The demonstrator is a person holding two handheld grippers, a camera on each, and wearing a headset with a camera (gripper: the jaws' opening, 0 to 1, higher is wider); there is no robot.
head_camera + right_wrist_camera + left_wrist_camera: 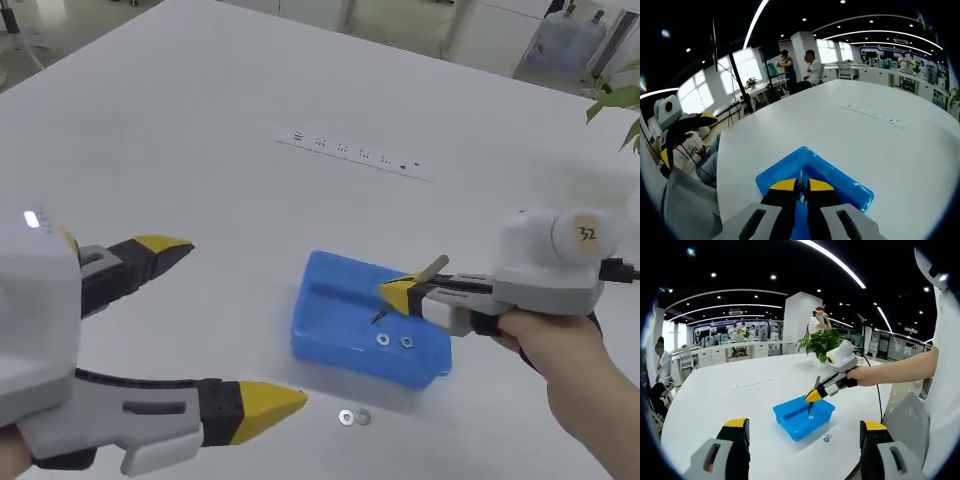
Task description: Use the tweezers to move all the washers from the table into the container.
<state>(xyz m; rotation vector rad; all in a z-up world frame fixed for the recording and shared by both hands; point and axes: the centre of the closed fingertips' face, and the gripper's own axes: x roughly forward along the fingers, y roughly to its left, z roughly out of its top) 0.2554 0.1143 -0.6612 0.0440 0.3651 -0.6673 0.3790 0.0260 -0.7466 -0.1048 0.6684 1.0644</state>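
A blue container (330, 300) sits on the white table, holding two washers (394, 342). Two more washers (354, 417) lie on the table just in front of it. My right gripper (395, 290) is shut on the tweezers (380, 315), whose tips point down into the container above its washers. The right gripper view shows the jaws (801, 186) closed on the tweezers (801, 176) over the container (845, 187). My left gripper (225, 325) stands open left of the container, holding nothing. The left gripper view shows its jaws wide apart (804, 440), with the container (795, 425) and the table washers (826, 438) ahead.
A white power strip (355, 152) lies farther back on the table. A green plant (620, 105) stands at the far right edge, and a water bottle (565, 40) stands beyond the table. People sit and stand at desks in the background (817, 322).
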